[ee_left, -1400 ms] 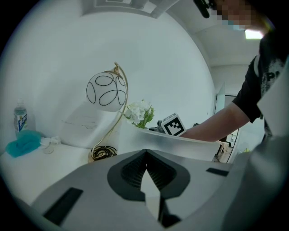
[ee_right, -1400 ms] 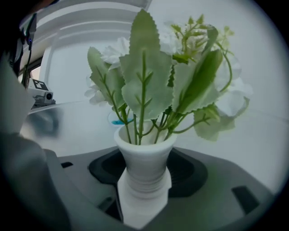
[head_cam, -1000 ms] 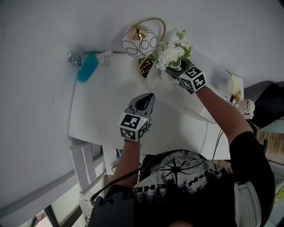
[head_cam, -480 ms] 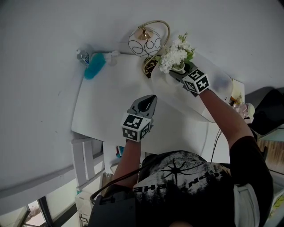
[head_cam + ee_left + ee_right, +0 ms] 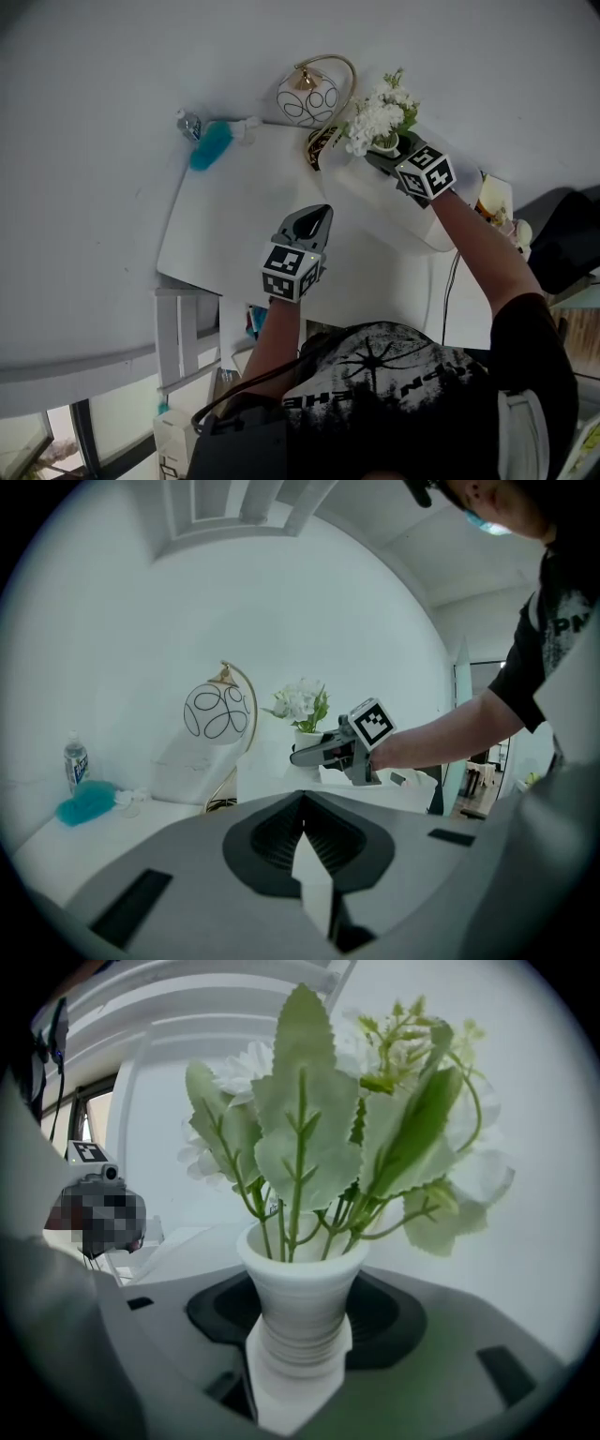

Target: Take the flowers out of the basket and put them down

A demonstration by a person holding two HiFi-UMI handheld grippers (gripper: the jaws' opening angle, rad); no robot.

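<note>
A bunch of white flowers (image 5: 375,117) with green leaves stands in a small white ribbed vase (image 5: 300,1288). My right gripper (image 5: 380,155) is shut on that vase and holds it upright in the air above a long white basket (image 5: 394,211) at the table's far right. The right gripper view is filled by the flowers (image 5: 309,1138), with the jaws (image 5: 300,1335) pressed on the vase's neck. My left gripper (image 5: 319,214) hovers over the middle of the white table (image 5: 234,216), shut and with nothing in it. In the left gripper view the flowers (image 5: 300,703) and the right gripper (image 5: 323,752) show ahead.
A lamp with a round patterned shade (image 5: 307,97) under a gold arch stands against the wall just left of the flowers. A teal cloth (image 5: 211,145) and a small water bottle (image 5: 189,124) lie at the far left corner. A white slatted frame (image 5: 187,328) stands below the table's near edge.
My right gripper has lifted the vase of flowers higher above the basket. The left gripper has risen slightly and stays shut.
</note>
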